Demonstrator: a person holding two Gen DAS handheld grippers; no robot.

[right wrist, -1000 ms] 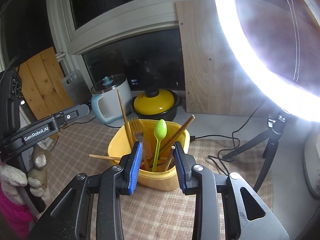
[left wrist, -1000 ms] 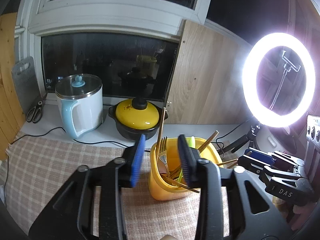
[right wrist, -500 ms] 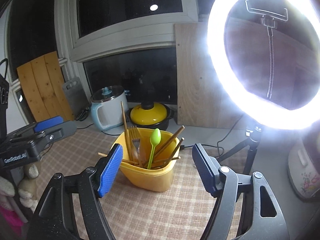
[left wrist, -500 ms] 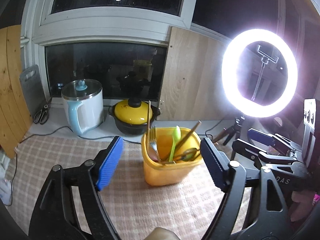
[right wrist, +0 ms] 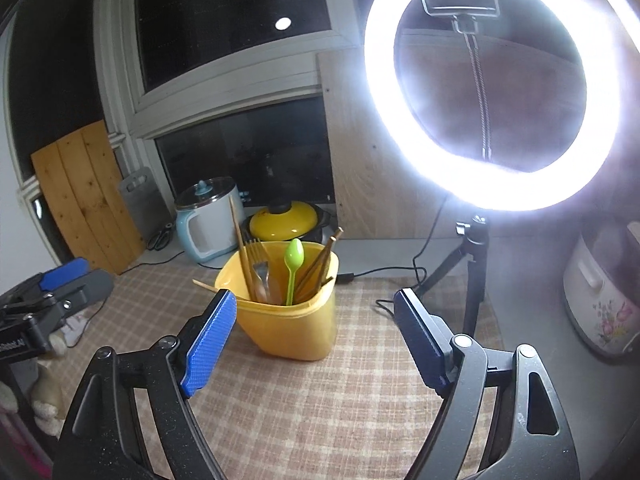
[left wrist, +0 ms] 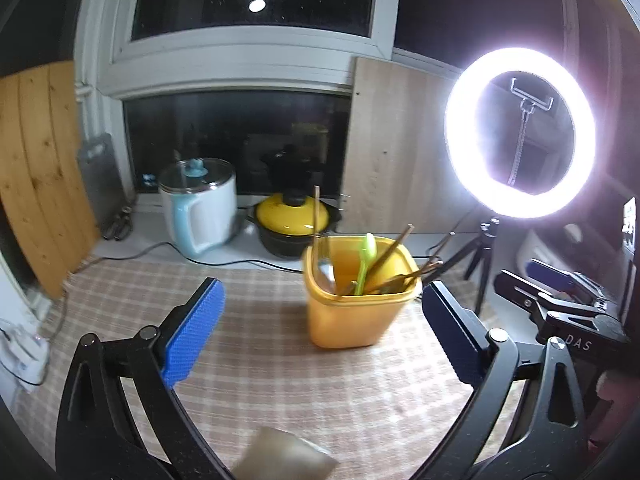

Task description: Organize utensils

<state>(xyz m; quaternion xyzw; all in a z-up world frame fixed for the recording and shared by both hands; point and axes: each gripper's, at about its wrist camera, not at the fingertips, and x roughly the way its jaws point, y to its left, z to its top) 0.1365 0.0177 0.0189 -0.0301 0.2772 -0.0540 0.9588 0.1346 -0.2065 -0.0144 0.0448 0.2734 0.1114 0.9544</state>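
Your left gripper and right gripper: jaws wide, opening, nothing pinched. Yellow plastic utensil tub stands mid-surface on checked cloth, green plastic spoon upright inside.

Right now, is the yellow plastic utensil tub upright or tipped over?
Upright: the yellow plastic utensil tub stands on its base on the checked cloth, utensils sticking up.

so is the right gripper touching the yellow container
Apart: in the right wrist view the right gripper is opening, and checked cloth shows between its pads and the yellow container.
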